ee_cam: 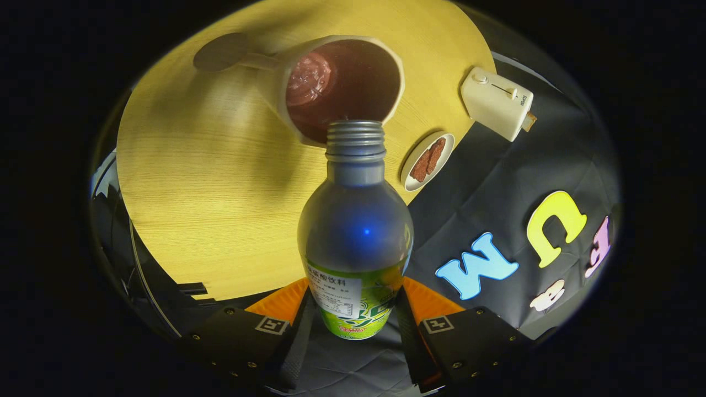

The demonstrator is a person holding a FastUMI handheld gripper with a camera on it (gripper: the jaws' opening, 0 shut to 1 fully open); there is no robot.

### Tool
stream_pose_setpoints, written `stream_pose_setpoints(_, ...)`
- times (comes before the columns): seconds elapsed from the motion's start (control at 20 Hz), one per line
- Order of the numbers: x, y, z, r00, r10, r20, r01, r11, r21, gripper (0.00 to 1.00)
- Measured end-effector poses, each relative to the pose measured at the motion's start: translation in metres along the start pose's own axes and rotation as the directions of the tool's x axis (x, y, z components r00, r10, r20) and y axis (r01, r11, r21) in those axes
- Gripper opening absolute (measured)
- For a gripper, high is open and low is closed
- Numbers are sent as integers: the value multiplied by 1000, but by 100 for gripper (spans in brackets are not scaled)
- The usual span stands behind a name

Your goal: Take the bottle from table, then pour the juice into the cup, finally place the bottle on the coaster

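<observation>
Two fingers (301, 331) pinch the bottle (356, 231), mouth at the cup (342, 88) rim; slight misalignment would likely spill juice onto the table (209, 209).

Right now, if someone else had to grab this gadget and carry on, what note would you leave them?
Claw: shut on the bottle, cap off, tipped with its mouth at the rim of the cup.
Cup: on the round table, dark inside; whether juice is flowing cannot be told.
Coaster: just beyond the cup, bare.
Done: bottle picked up.
Left: finish pouring, set bottle on coaster.
</observation>
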State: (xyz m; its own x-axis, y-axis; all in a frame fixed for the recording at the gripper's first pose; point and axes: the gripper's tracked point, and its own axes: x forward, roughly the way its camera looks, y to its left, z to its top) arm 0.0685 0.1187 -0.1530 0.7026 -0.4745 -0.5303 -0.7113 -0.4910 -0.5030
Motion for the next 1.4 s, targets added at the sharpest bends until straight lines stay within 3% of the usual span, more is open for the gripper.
stream_pose_setpoints(0.7,15,29,18,991,57,121,-74,988,137,73)
stream_pose_setpoints(0.95,21,41,25,965,88,246,-158,946,282,73)
stream_pose_setpoints(1.25,30,50,30,935,53,350,-184,917,354,73)
stream_pose_setpoints(1.4,33,58,33,912,63,405,-243,878,412,73)
